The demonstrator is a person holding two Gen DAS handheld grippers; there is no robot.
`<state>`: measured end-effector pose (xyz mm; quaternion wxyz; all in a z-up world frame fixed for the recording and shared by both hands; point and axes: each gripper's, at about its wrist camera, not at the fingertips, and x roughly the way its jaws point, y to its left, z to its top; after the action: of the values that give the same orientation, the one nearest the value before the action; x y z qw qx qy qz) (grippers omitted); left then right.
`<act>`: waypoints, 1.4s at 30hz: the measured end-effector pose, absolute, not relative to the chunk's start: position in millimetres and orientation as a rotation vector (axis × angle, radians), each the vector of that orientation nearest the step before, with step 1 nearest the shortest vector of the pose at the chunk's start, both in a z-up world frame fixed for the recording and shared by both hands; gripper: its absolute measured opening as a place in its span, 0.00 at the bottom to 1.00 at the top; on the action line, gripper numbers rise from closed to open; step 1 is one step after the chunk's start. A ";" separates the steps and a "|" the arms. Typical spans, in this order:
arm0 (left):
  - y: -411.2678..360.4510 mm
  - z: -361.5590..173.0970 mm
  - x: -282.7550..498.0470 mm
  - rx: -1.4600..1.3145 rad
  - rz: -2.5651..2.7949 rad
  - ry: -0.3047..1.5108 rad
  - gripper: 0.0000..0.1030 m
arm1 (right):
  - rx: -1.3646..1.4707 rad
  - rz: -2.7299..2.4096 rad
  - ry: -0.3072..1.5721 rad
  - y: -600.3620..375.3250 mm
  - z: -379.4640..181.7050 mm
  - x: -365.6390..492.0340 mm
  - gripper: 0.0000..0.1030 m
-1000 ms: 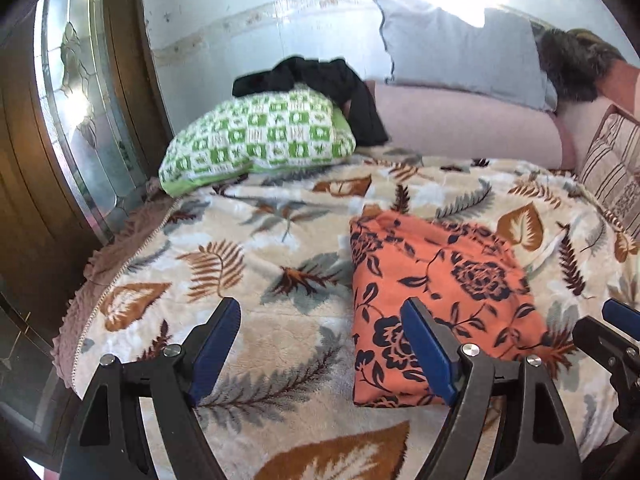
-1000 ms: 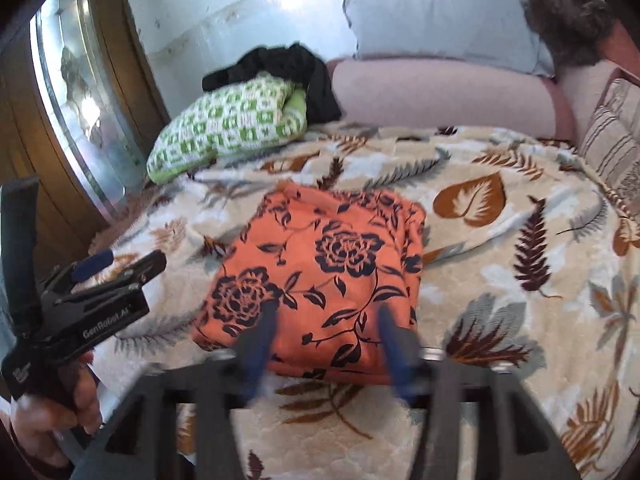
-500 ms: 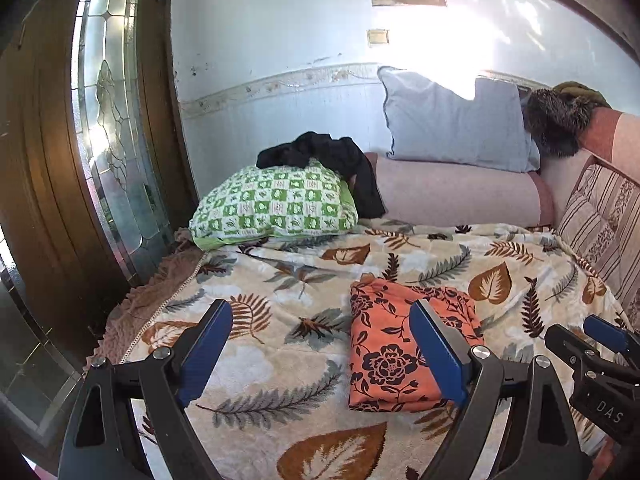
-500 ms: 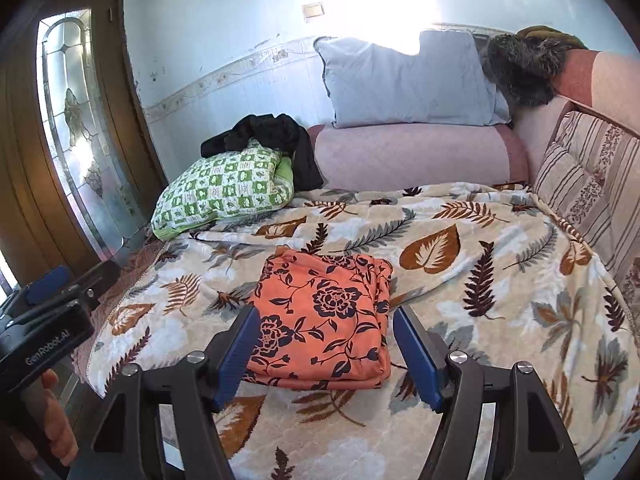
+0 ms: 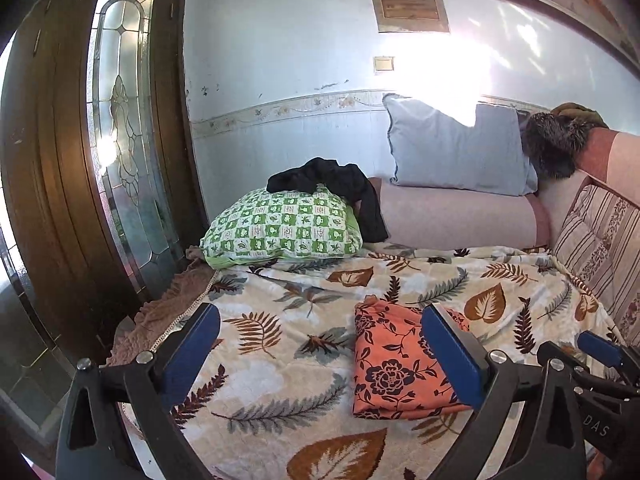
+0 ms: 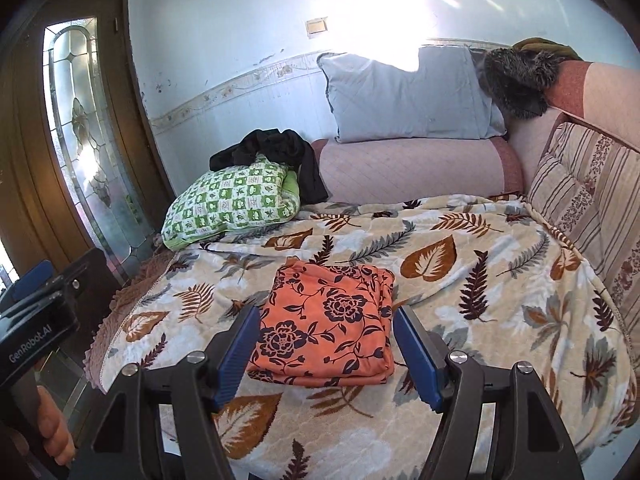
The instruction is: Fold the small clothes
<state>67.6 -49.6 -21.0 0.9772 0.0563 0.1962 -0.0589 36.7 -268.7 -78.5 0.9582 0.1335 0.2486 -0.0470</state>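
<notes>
An orange garment with dark flowers (image 5: 394,360) lies folded into a flat rectangle on the leaf-print blanket (image 5: 280,344); it also shows in the right wrist view (image 6: 328,320). My left gripper (image 5: 320,356) is open and empty, held back above the blanket's near edge, left of the garment. My right gripper (image 6: 330,354) is open and empty, held back from the garment's near edge. Neither touches the cloth.
A green checked pillow (image 5: 282,232) with a black garment (image 5: 340,184) on it sits at the back left. A grey pillow (image 5: 456,148) leans on a pink bolster (image 5: 456,216). A striped cushion (image 5: 600,248) is on the right. A wooden door (image 5: 80,160) stands left.
Both grippers have pulled back and up, away from the folded garment, so more of the bed and wall shows. The garment has stayed in place.
</notes>
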 end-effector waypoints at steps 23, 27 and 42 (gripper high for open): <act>-29.8 -12.6 54.3 0.094 -0.110 0.383 0.98 | 0.296 -0.095 0.508 -250.8 -74.0 29.7 0.71; -26.5 -9.4 50.8 0.092 -0.114 0.377 0.98 | 0.289 -0.093 0.493 -248.3 -68.9 26.1 0.71; -27.6 -1.6 50.1 0.096 -0.131 0.373 0.98 | 0.277 -0.119 0.454 -244.7 -58.7 23.1 0.71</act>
<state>50.1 -27.6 -1.6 0.9794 0.0476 0.1853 -0.0649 23.1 -244.7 -58.7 0.9631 0.1367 0.2241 -0.0588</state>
